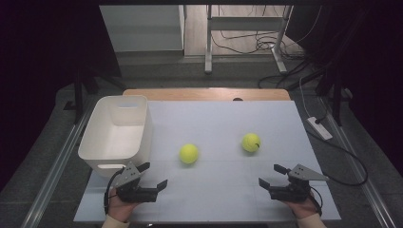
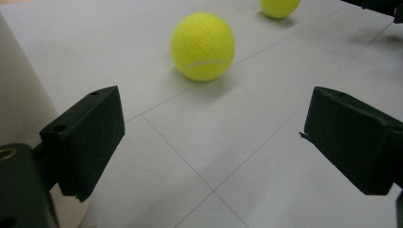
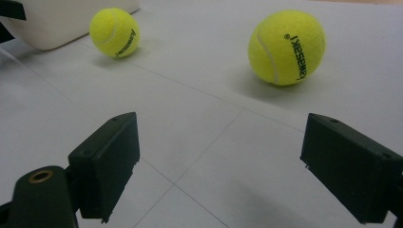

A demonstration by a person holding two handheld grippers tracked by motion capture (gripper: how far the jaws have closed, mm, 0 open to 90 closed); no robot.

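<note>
Two yellow tennis balls lie on the white table top: the left ball near the middle and the right ball a little farther back. My left gripper rests at the front left beside the bin, open, with nothing between its jaws. My right gripper sits at the front right, open and empty too. In the left gripper view the left ball lies ahead of the jaws and the right ball farther off. The right gripper view has the right ball ahead and the left ball farther left.
A white plastic bin stands at the table's left side, close to the left gripper; its wall shows at that view's left edge. Beyond the table's far wooden edge are a desk frame and cables on the floor.
</note>
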